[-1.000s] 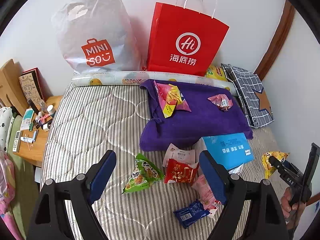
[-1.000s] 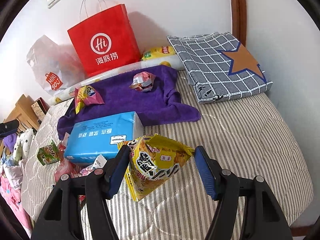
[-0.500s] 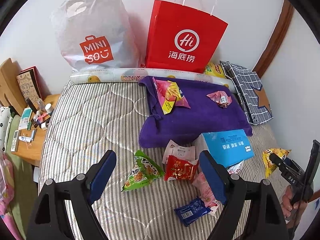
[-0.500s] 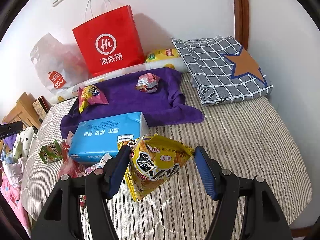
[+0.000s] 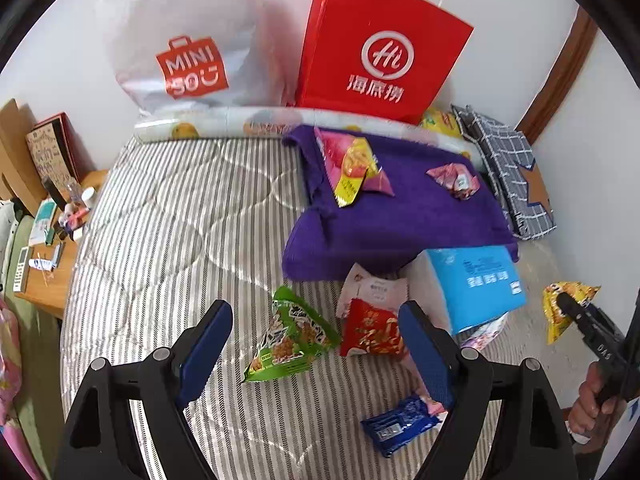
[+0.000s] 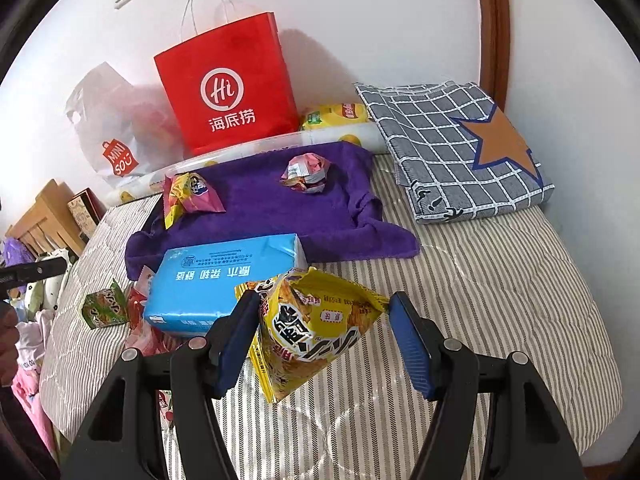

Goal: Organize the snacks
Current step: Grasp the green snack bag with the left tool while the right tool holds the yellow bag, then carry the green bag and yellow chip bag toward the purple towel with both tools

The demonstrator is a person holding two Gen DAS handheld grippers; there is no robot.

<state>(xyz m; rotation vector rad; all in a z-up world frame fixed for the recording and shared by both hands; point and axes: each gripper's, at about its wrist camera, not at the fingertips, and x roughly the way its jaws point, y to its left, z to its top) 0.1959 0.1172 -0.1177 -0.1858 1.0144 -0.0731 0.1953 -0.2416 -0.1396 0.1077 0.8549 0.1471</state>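
The left gripper (image 5: 316, 350) was pointed steeply downward, its blue-padded fingers (image 5: 206, 344) spread wide with nothing clamped between them. The right gripper (image 6: 324, 338) was angled downward too, jaws partly spread; its left finger (image 6: 236, 336) was seen against a yellow snack bag (image 6: 316, 328), while a gap was left at the right finger. In the left wrist view the right gripper's black frame was seen at the far right edge, gripped from below by a hand (image 5: 596, 396).
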